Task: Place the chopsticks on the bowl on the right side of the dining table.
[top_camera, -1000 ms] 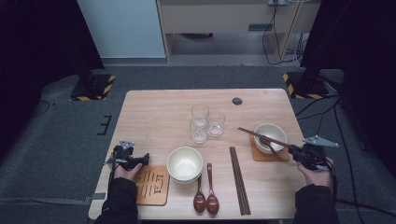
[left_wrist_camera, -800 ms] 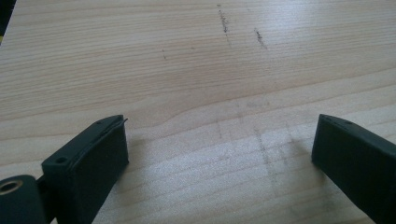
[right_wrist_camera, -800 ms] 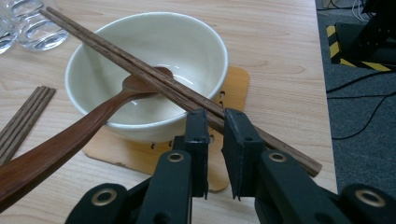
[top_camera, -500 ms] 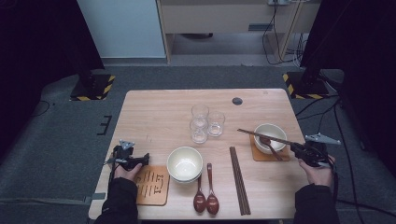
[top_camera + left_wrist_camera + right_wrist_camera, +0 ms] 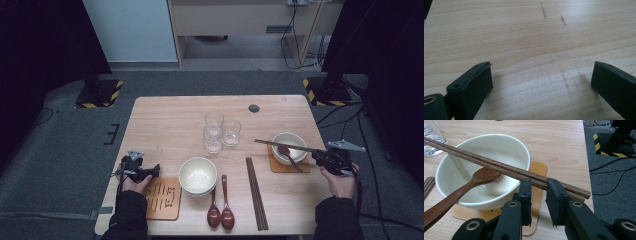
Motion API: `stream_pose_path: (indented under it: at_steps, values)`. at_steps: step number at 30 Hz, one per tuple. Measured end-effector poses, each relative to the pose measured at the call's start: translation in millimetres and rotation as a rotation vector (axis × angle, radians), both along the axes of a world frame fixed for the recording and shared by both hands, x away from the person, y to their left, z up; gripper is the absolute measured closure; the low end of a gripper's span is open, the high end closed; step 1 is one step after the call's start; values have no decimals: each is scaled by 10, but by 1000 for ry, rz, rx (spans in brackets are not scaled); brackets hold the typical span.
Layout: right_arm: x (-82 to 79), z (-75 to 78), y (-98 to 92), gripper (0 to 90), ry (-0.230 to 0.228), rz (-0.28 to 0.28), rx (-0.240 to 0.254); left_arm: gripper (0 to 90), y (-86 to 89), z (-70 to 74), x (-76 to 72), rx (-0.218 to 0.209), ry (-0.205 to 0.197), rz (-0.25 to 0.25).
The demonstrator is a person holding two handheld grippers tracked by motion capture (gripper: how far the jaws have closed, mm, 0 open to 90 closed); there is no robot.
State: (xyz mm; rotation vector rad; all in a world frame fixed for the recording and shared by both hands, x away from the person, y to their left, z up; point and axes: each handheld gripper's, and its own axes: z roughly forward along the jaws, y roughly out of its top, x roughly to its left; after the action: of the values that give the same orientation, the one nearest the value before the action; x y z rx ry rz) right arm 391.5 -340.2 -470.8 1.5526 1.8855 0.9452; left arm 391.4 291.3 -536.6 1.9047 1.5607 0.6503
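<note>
A pair of dark wooden chopsticks lies across the rim of a cream bowl. The bowl stands on a wooden coaster at the table's right and has a brown wooden spoon leaning in it. My right gripper is at the chopsticks' near end. Its jaws have just been opening and stand slightly apart, with the sticks showing in the gap, unpressed. My left gripper hovers open over bare wood near the left edge.
Three clear glasses stand mid-table. Stacked cream bowls sit toward the front, with two brown spoons and another chopstick pair beside them. A marked wooden coaster lies by my left hand. A black disc sits near the far edge.
The chopsticks' far tip has sunk slightly over the bowl. The right hand has barely shifted, and the left hand has kept still.
</note>
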Motion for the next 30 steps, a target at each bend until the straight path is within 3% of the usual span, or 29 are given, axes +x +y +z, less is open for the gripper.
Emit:
stream_pose_path:
  at_steps: [18, 30]
  values:
    - [45, 2, -22, 717, -12, 3, 6, 26, 0, 0, 0, 0, 0, 0]
    - [70, 216, 139, 673, -77, 60, 57, 26, 0, 0, 0, 0, 0, 0]
